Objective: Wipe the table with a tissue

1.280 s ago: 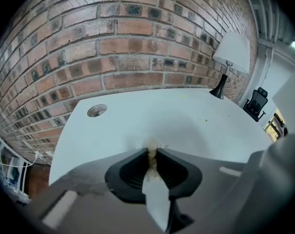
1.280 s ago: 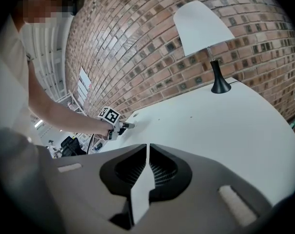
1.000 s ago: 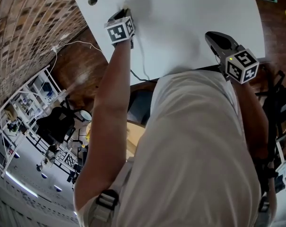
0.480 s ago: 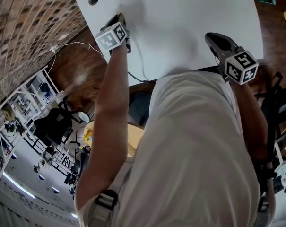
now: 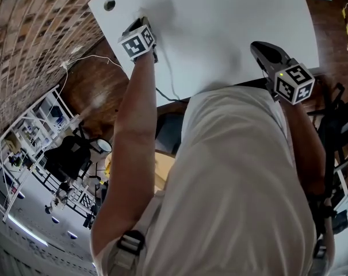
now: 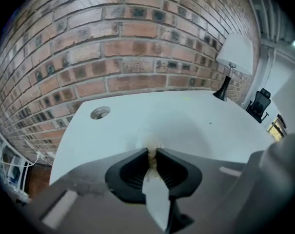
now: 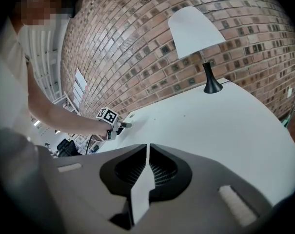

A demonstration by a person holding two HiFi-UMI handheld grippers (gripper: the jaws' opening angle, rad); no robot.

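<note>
Pinching tissue (image 6: 151,147), left gripper (image 5: 142,23) near table (image 5: 231,16) edge, open surface rightward

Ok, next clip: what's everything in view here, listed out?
table: one, white, centre of scene
cable hole: one, grey, near a table corner
lamp: one, white shade, black stand, far end of table
brick wall: one, reddish, behind table
office chair: one, black, beyond the lamp
tissue: one, white, down at the tabletop
left gripper: one, dark, fingers shut on the tissue, near the cable hole
right gripper: one, dark, fingers together, empty, over the table
</note>
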